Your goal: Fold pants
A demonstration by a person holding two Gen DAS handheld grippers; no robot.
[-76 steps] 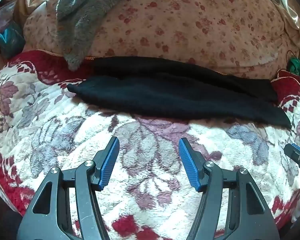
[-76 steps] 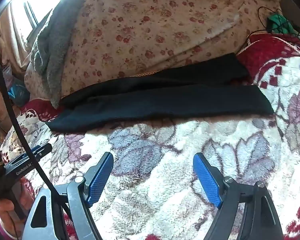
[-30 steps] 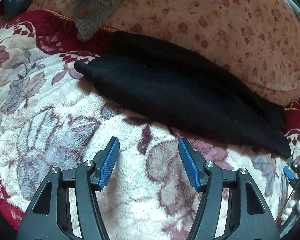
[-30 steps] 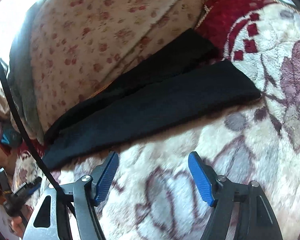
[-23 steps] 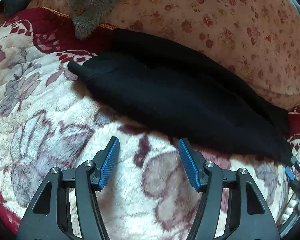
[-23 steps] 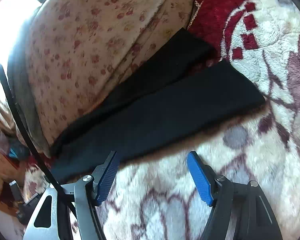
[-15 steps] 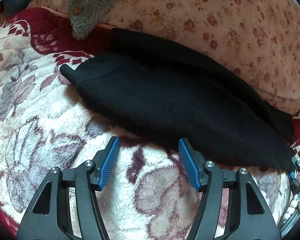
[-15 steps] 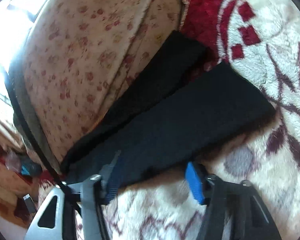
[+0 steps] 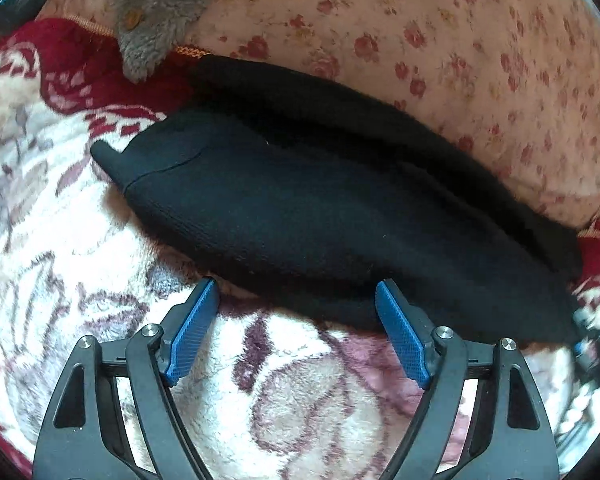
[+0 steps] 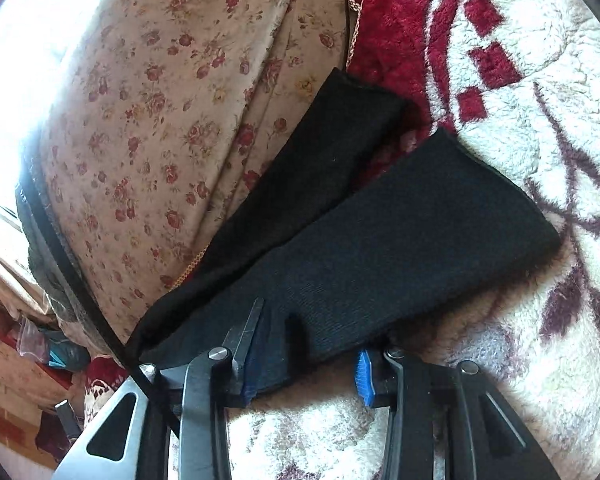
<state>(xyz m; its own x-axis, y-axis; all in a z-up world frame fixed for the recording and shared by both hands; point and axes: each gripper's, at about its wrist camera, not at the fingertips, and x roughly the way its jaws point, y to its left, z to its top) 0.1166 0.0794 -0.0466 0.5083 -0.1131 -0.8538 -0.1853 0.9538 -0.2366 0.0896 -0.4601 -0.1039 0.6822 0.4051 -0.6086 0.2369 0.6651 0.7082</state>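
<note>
Lying lengthwise on the floral blanket (image 9: 80, 240), the black pants (image 9: 300, 208) rest against a flowered cushion (image 9: 480, 60). The left tool (image 9: 296, 320) hovers wide open, empty, at their near edge. The right tool (image 10: 300, 360), part-open, straddles the near leg's edge; closing shallow might catch one layer, skewing the fold.

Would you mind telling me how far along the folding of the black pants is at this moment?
Early stage. Done: the black knit pants lie flat on the floral fleece blanket, legs side by side. In hand: the right tongs straddle the near leg's edge, jaws open; the left tongs, open, sit at the near edge, gripping nothing. Left: gripping and every fold.
</note>
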